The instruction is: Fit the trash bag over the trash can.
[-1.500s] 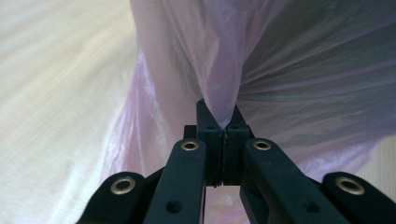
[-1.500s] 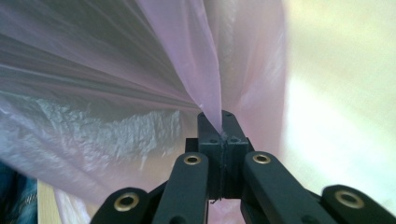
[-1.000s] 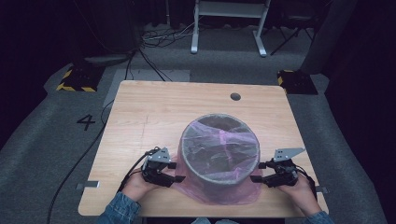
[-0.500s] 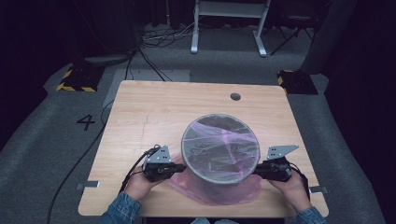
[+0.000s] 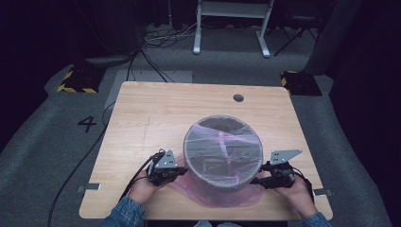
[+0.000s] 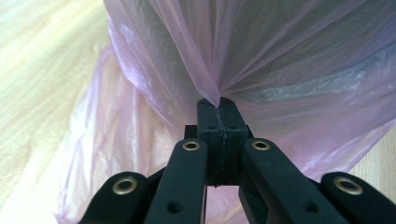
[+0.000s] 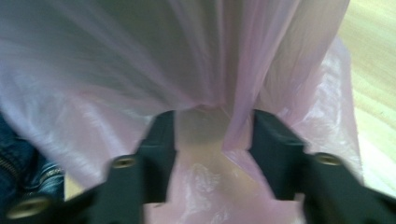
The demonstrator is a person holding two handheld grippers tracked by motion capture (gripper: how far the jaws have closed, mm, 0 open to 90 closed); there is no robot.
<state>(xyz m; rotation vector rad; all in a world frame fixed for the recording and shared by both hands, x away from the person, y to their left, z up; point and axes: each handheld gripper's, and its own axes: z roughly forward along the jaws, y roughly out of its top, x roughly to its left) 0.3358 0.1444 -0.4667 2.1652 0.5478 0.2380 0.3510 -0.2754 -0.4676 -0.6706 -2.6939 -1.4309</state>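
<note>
While the left gripper (image 6: 219, 105) pinched the thin, slippery bag (image 6: 261, 56) shut, the right gripper (image 7: 212, 126) gaped at three o'clock — take its bunched fold.

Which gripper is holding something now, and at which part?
The left gripper pinches a fold of the pink bag on the bin's side. The right gripper stands open around the bag, holding nothing.

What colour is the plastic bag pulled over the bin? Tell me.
Pale translucent pink; the bag shows best in the left gripper view, pinched in the left gripper.
</note>
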